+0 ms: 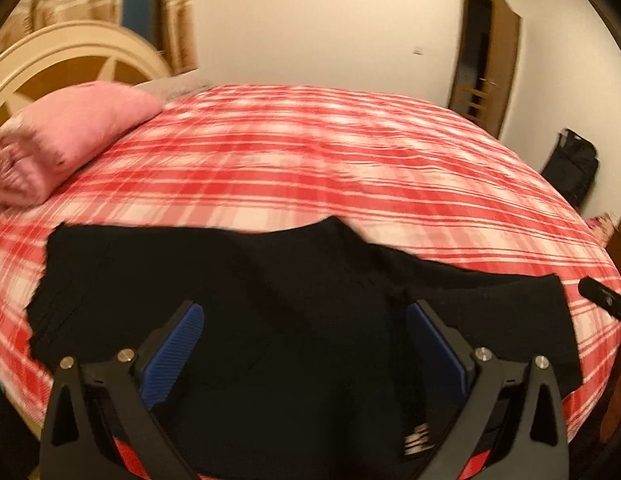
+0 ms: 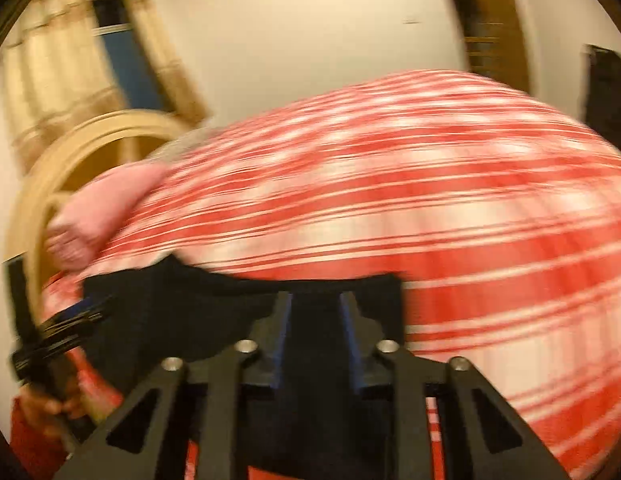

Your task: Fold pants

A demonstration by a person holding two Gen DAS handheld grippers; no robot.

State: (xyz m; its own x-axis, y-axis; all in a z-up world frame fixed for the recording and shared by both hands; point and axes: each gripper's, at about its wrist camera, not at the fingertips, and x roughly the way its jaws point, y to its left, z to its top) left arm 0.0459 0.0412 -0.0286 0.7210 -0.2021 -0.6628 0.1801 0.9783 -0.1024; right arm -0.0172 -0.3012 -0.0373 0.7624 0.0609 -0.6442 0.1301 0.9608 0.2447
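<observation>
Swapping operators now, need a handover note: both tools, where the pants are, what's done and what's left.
Left tool: jaws wide open over the black pants, gripping nothing.
Right tool: jaws narrow with a gap showing, above the pants' right end; the blurred view doesn't show whether the pads pinch cloth.
Pants: bunched at the near edge of the red plaid bed cover, partly hanging over that edge. Pink pillow far left, apart from them.
Done: no tidy fold visible.
Left: probably spread them flat, then fold.
</observation>
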